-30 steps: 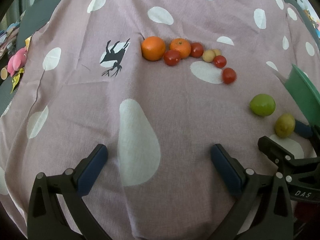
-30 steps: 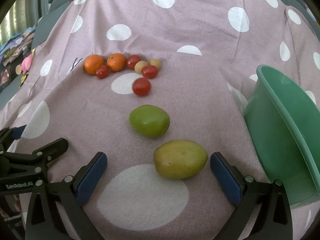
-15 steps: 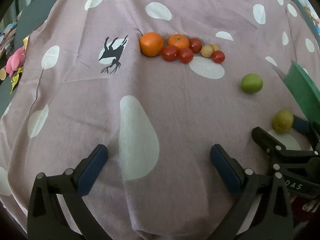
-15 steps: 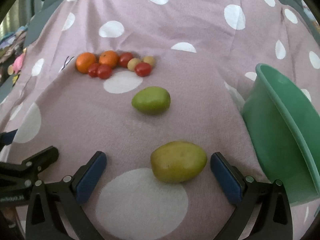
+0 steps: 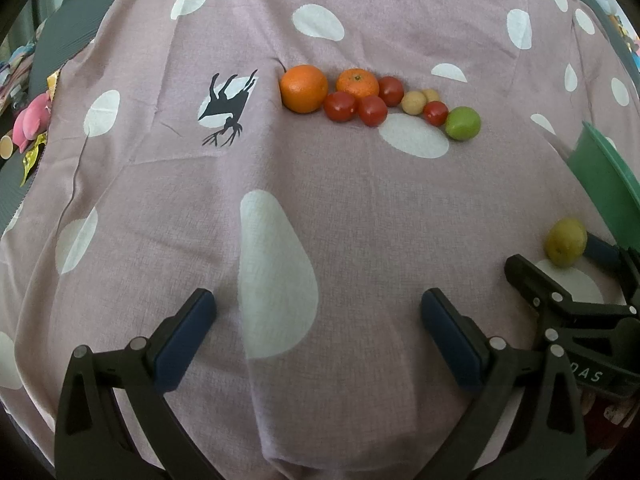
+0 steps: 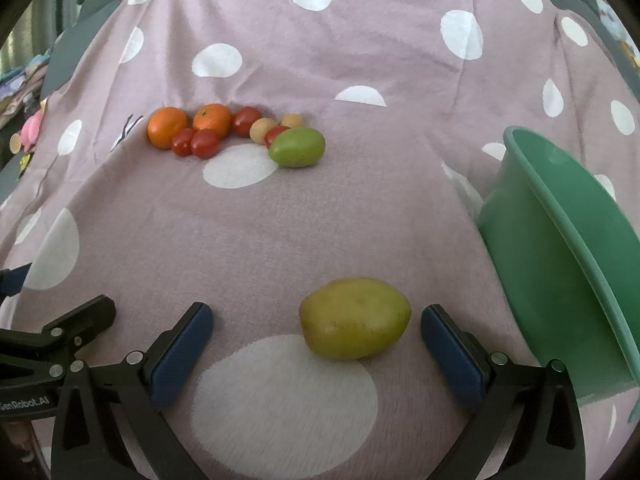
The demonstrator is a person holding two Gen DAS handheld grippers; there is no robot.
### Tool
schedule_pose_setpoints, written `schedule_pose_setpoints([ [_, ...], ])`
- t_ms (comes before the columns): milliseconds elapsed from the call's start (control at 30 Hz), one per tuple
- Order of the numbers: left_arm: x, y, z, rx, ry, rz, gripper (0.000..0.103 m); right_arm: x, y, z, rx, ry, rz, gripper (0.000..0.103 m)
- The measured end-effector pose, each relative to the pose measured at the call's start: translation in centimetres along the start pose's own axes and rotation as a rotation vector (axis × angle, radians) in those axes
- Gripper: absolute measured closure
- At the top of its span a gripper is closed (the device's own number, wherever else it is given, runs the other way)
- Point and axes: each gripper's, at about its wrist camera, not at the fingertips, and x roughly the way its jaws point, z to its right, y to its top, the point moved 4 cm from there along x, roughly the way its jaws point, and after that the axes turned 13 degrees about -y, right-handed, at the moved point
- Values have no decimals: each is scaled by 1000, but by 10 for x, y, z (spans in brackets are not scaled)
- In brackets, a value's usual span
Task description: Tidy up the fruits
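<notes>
Polka-dot cloth shows its deer print only leftward; both grippers' fingers spread apart, gripping nothing.

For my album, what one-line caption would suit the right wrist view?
Open right gripper brackets a yellow-green oval fruit on polka-dot cloth, beside a green plastic basin.

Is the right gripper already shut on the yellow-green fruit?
No, the right gripper is open, and the yellow-green fruit lies on the cloth between its pads, touching neither.
</notes>
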Motion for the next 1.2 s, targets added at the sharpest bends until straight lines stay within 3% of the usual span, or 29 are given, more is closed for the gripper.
schedule_pose_setpoints([
  [100, -2, 1, 0, -4, -2, -8, 1, -1, 1, 0, 1, -1, -7, 0],
  [200, -11, 4, 0, -27, -39, 1, 5, -7, 4, 1, 2, 12, -16, 9],
  [333, -38, 19, 1, -26, -71, 78, 6, -33, 17, 6, 14, 38, 48, 11],
  [467, -61, 45, 0, -27, -112, 127, 9, -56, 41, 15, 74, 87, 84, 15],
  [567, -67, 73, -2, -33, -126, 146, 10, -57, 67, 24, 148, 99, 27, 20],
  [667, -70, 106, -7, -32, -112, 177, 14, -55, 91, 35, 239, 192, 19, 25],
  [767, -64, 128, -11, -52, -161, 178, 17, -39, 107, 48, 292, 163, 1, 26],
  [900, -45, 135, -12, -93, -198, 134, 30, -12, 98, 50, 312, 170, -73, 38],
  [1000, -29, 130, 4, -57, -227, 81, 33, -6, 74, 55, 400, 230, -137, 40],
  [1200, -23, 114, 32, 25, -272, 42, 33, -22, 44, 37, 282, 106, -136, 41],
])
